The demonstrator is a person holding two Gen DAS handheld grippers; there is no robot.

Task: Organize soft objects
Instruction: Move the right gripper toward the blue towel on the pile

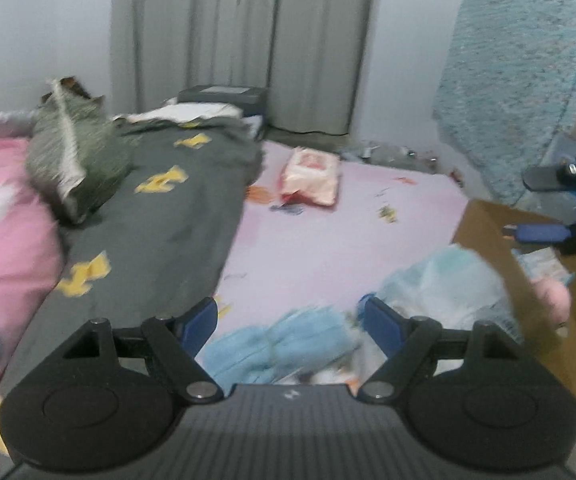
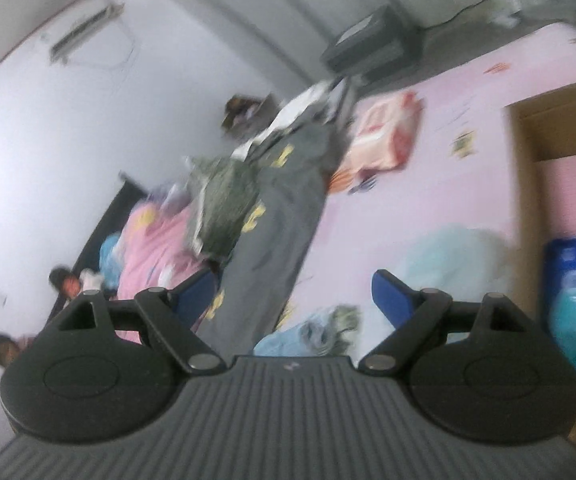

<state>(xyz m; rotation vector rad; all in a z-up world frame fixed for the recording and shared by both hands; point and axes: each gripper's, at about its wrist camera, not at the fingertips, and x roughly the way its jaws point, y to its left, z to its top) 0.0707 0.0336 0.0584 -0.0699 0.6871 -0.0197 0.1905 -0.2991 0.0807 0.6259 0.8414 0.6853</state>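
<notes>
Both grippers are seen with the jaws wide apart and nothing held between them. The left gripper (image 1: 289, 316) hangs just above a blue cloth (image 1: 264, 350) that lies crumpled on the pink mat (image 1: 327, 240), and a paler cloth (image 1: 443, 280) lies just beside it, next to the box (image 1: 483, 224). The right gripper (image 2: 293, 294) is tilted strongly, so its view is turned and blurred; in the left view its fingers (image 1: 543, 234) are seen over the open box. Some items can already be seen inside the box (a pink one and a blue pack, as far as the blur allows).

The step in hand is judged to be a new pick: the blue cloth is probably the next thing to be taken and put into the box. For this, the left gripper must be lowered onto a fold of the cloth and closed on it, then carried to the right, over the box wall. A loose cloth can hang and drag, so a thick fold should be chosen.

The mat covers the floor. On the left, a grey blanket (image 1: 160, 216) with yellow marks and a pink quilt (image 1: 4, 216) are spread, with a green pillow (image 1: 76, 152) on top. A pink packet (image 1: 311, 176) lies further on the mat. Behind, grey curtains (image 1: 244, 40) and a white wall are seen, and a teal towel (image 1: 515, 80) hangs on the right.
</notes>
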